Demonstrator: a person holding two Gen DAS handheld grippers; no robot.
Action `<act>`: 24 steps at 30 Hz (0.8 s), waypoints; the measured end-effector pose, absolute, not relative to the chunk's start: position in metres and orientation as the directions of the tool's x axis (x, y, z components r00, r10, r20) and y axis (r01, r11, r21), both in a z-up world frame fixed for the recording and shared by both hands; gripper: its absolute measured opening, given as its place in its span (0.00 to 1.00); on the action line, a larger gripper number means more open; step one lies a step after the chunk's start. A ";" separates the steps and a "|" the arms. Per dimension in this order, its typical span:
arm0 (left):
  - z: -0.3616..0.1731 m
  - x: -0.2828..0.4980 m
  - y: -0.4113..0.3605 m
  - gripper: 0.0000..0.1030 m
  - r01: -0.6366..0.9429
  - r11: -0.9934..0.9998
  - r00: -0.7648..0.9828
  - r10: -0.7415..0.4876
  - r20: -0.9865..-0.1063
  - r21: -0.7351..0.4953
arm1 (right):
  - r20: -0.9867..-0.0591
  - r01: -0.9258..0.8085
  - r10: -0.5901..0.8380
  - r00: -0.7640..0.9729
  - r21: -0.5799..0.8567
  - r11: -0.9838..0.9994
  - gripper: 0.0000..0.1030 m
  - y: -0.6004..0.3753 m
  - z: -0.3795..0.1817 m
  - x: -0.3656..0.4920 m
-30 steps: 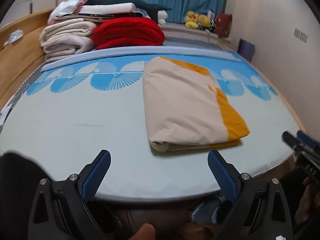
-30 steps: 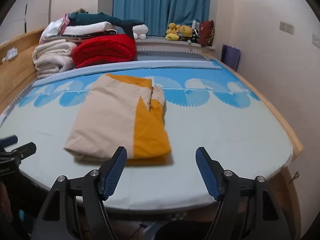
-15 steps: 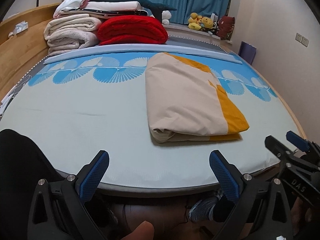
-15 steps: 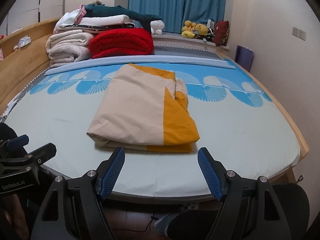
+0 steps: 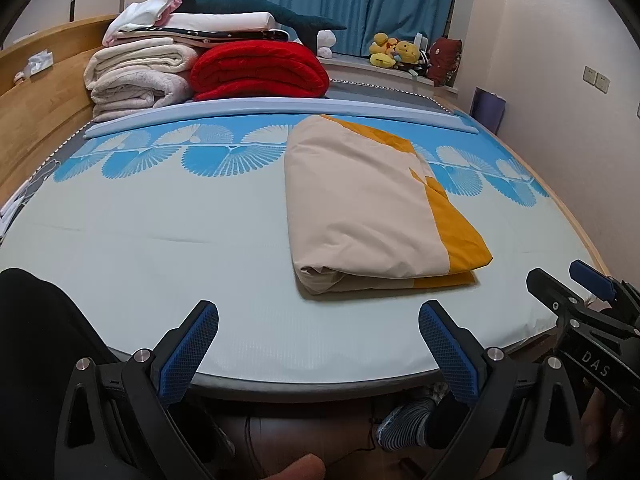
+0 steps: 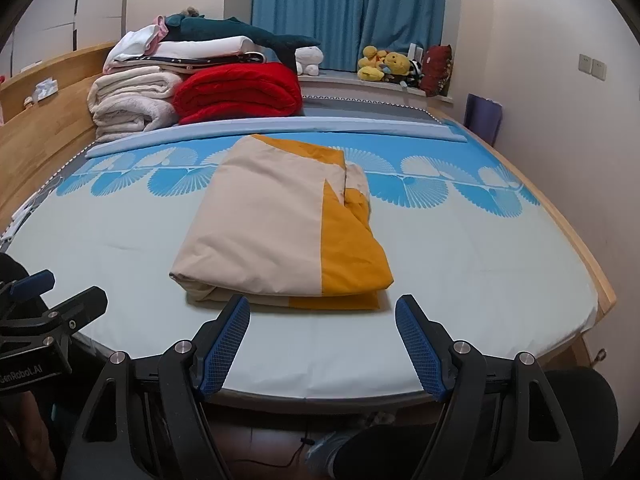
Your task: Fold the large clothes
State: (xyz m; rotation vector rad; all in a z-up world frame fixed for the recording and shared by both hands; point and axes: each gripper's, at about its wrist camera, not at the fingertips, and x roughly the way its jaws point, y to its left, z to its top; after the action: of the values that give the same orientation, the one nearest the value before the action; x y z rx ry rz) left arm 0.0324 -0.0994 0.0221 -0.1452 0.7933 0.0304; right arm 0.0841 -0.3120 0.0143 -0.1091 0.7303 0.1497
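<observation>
A beige and orange cloth lies folded into a thick rectangle on the bed, right of centre in the left wrist view. In the right wrist view the cloth lies at centre. My left gripper is open and empty at the near edge of the bed, short of the cloth. My right gripper is open and empty, just short of the cloth's near fold. The right gripper also shows at the right edge of the left wrist view. The left gripper shows at the left edge of the right wrist view.
A red blanket and stacked white blankets sit at the far left of the bed. A wooden headboard runs along the left. Plush toys sit on the window sill below blue curtains. A wall stands at the right.
Both grippers have drawn back and lifted a little from the bed edge, staying open. The folded cloth has not moved.
</observation>
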 end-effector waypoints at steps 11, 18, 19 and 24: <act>0.022 0.032 -0.099 0.97 -0.080 0.990 0.704 -0.028 -0.710 -0.119 | -0.671 -0.175 0.099 0.735 -0.047 0.983 0.74 -0.313 0.014 0.085; 0.022 0.032 -0.099 0.97 -0.080 0.990 0.703 -0.029 -0.710 -0.119 | -0.673 -0.175 0.097 0.733 -0.049 0.983 0.74 -0.311 0.013 0.084; 0.022 0.032 -0.100 0.97 -0.080 0.990 0.703 -0.029 -0.711 -0.119 | -0.673 -0.174 0.096 0.733 -0.049 0.984 0.74 -0.310 0.013 0.084; 0.022 0.033 -0.101 0.97 -0.076 0.990 0.702 -0.031 -0.711 -0.119 | -0.673 -0.171 0.095 0.733 -0.047 0.984 0.74 -0.310 0.013 0.084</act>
State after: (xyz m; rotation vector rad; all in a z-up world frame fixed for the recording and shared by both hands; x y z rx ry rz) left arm 0.0330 -0.1008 0.0222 -0.1437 0.7923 0.0251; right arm 0.0839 -0.3097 0.0130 -0.1084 0.7336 0.1469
